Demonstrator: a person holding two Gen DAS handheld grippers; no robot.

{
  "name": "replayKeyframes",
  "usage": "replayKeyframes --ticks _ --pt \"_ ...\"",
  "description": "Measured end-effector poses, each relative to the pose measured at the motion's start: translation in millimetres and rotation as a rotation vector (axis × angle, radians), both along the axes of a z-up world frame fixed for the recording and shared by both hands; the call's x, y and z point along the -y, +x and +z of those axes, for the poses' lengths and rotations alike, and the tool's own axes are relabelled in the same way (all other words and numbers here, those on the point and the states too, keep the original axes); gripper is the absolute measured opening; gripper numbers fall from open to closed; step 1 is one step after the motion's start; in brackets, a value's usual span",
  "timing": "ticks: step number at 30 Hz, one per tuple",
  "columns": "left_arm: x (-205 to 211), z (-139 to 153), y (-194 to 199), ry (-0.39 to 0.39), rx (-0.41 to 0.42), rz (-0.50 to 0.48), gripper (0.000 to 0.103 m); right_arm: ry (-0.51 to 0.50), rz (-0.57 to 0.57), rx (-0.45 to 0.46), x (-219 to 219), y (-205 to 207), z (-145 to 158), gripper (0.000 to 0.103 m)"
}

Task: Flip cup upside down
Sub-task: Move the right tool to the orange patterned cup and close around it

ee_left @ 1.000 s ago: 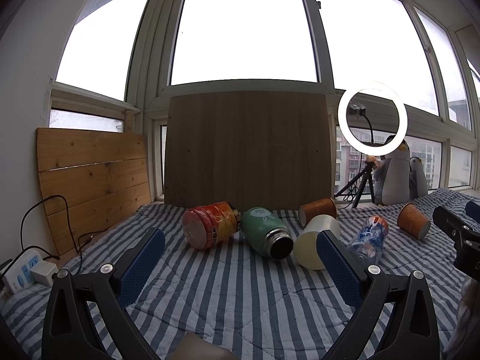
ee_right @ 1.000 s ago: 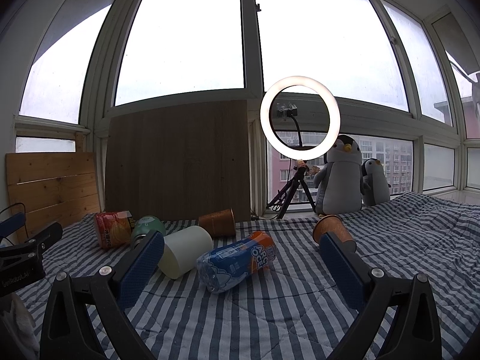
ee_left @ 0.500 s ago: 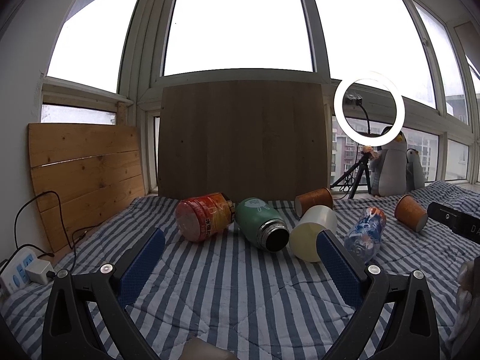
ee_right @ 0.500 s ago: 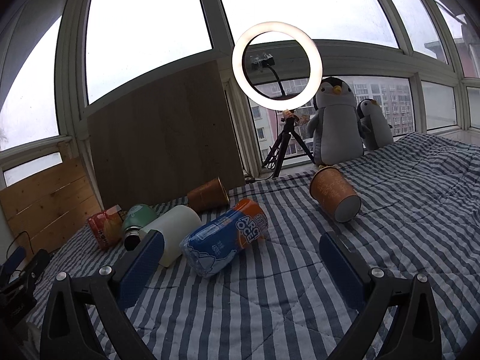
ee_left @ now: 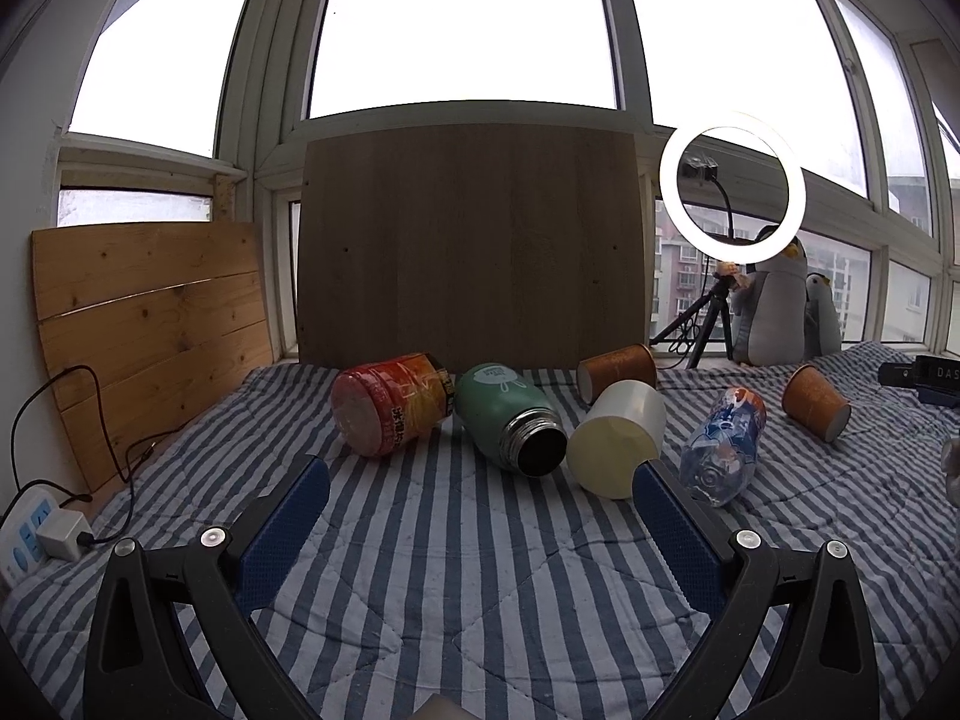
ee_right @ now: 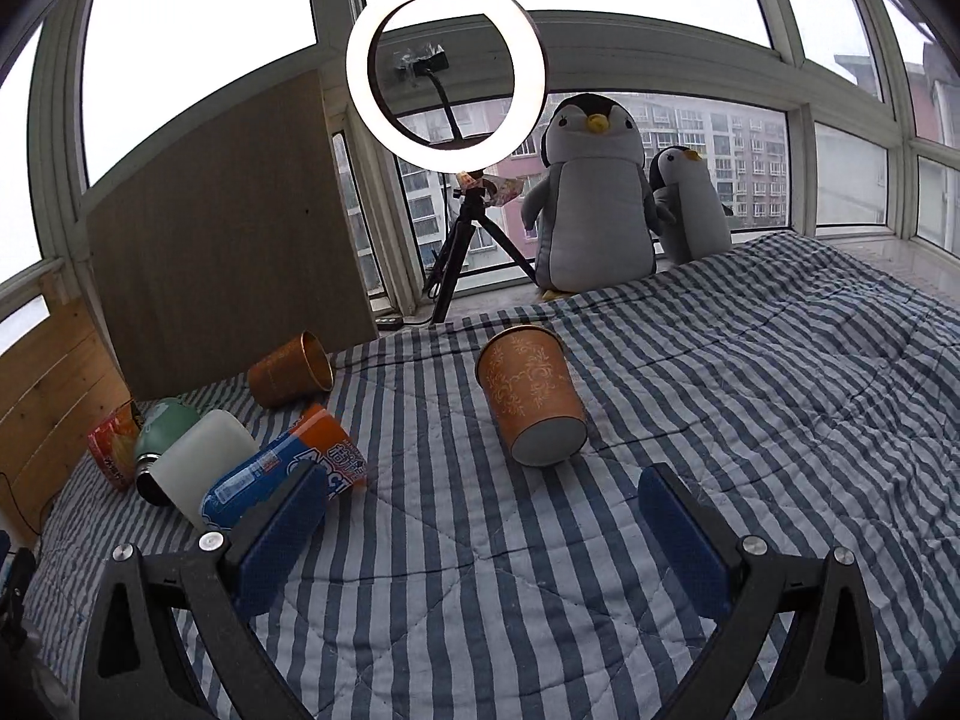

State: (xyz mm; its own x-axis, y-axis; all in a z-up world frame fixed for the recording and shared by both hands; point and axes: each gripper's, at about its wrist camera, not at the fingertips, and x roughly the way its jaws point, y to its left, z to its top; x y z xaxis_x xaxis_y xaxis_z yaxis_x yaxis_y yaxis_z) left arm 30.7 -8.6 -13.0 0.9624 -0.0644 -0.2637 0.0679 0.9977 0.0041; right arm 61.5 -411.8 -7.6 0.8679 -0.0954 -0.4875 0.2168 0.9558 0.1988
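Observation:
An orange patterned paper cup lies tipped on the striped blanket, its white base toward me, just ahead of my open, empty right gripper. It also shows in the left wrist view at the far right. A second orange cup lies on its side by the wooden board, also seen from the left. A cream cup lies on its side ahead of my open, empty left gripper.
A green flask, a red-orange jar and a blue-orange bottle lie on the blanket. A wooden board, ring light on tripod and plush penguins stand at the back. A power strip lies left.
My right gripper has swung right and moved closer to the tipped orange cup, which now sits centred ahead. My left gripper has moved a little closer to the row of containers.

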Motion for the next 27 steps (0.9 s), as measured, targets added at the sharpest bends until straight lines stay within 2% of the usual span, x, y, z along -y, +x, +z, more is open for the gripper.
replayKeyframes --ticks 5,8,13,18,21,23,25,27 --pt "-5 -1 3 -0.024 -0.020 -0.003 0.102 0.016 -0.022 -0.050 31 32 -9 0.099" --pt "-8 -1 5 -0.035 -0.028 -0.001 0.102 0.009 -0.008 -0.104 34 56 -20 0.094" --pt "-7 -1 2 -0.031 -0.016 -0.003 0.102 -0.028 -0.005 -0.143 32 88 -33 0.093" --pt "-7 0 2 -0.034 -0.011 -0.011 0.102 0.015 0.010 -0.172 38 109 -43 0.087" --pt "-7 1 2 -0.037 -0.016 -0.015 0.102 0.022 0.018 -0.195 37 114 -49 0.078" --pt "-8 1 2 -0.041 -0.016 -0.016 0.102 0.021 0.025 -0.214 35 117 -52 0.066" --pt "-8 2 1 -0.042 -0.015 -0.019 0.102 0.018 0.030 -0.227 33 120 -54 0.063" --pt "-7 2 1 -0.039 -0.014 -0.022 0.102 0.015 0.034 -0.239 31 121 -55 0.056"
